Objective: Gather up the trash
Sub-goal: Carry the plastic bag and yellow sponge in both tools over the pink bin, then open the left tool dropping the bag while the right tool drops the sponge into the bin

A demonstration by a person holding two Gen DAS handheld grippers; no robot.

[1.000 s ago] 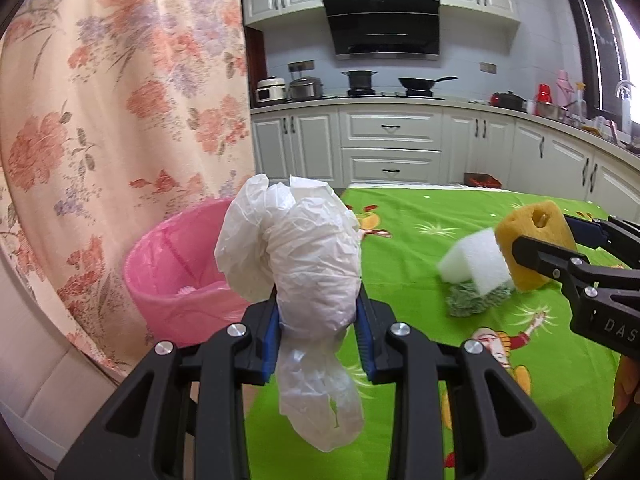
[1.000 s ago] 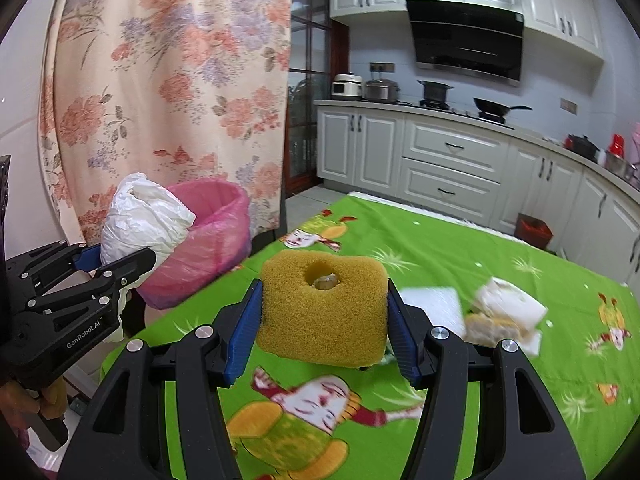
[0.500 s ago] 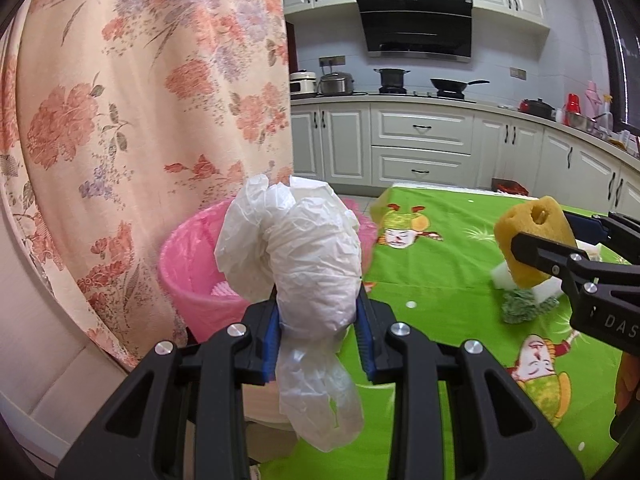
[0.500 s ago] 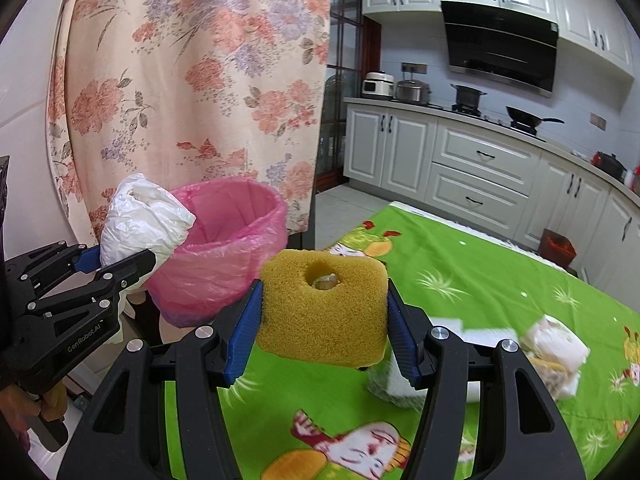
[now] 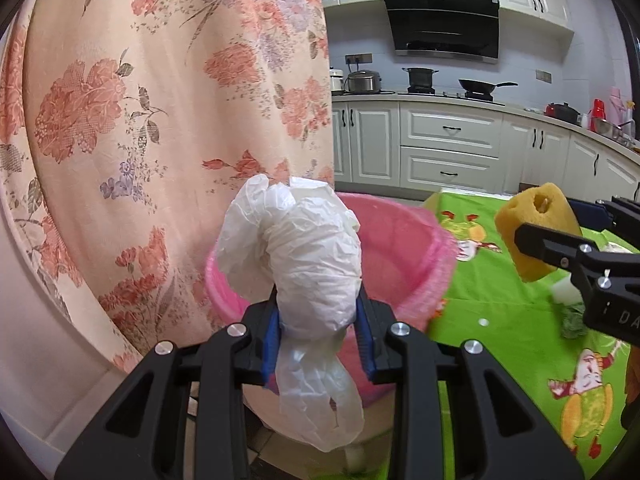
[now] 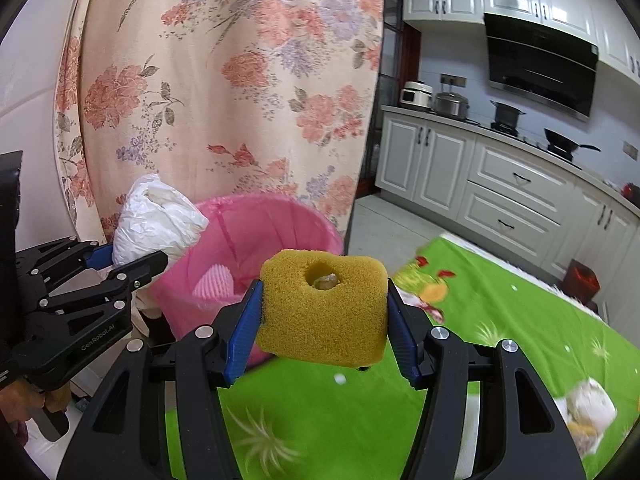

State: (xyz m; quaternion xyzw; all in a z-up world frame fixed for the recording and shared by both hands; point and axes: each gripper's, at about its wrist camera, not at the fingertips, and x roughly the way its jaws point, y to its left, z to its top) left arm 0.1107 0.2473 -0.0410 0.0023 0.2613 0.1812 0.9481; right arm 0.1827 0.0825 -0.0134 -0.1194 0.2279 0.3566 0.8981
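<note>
My left gripper (image 5: 318,330) is shut on a crumpled white plastic bag (image 5: 304,256), held just in front of the near rim of a pink-lined trash bin (image 5: 404,248). My right gripper (image 6: 324,320) is shut on a yellow sponge block (image 6: 324,312) with a hole in its top, near the table's left end beside the bin (image 6: 260,240). The sponge (image 5: 536,232) and right gripper also show at the right of the left wrist view. The bag (image 6: 156,216) and left gripper show at the left of the right wrist view.
A floral curtain (image 5: 160,100) hangs close behind the bin. The table has a green cartoon cloth (image 6: 500,320). A crumpled whitish wad (image 6: 588,408) lies at its right; a white and green bit (image 5: 568,304) lies behind the right gripper. Kitchen cabinets (image 5: 448,148) stand far back.
Both grippers have moved left toward the pink bin with their loads; the bin now looks larger and nearer. Both grips are unchanged.
</note>
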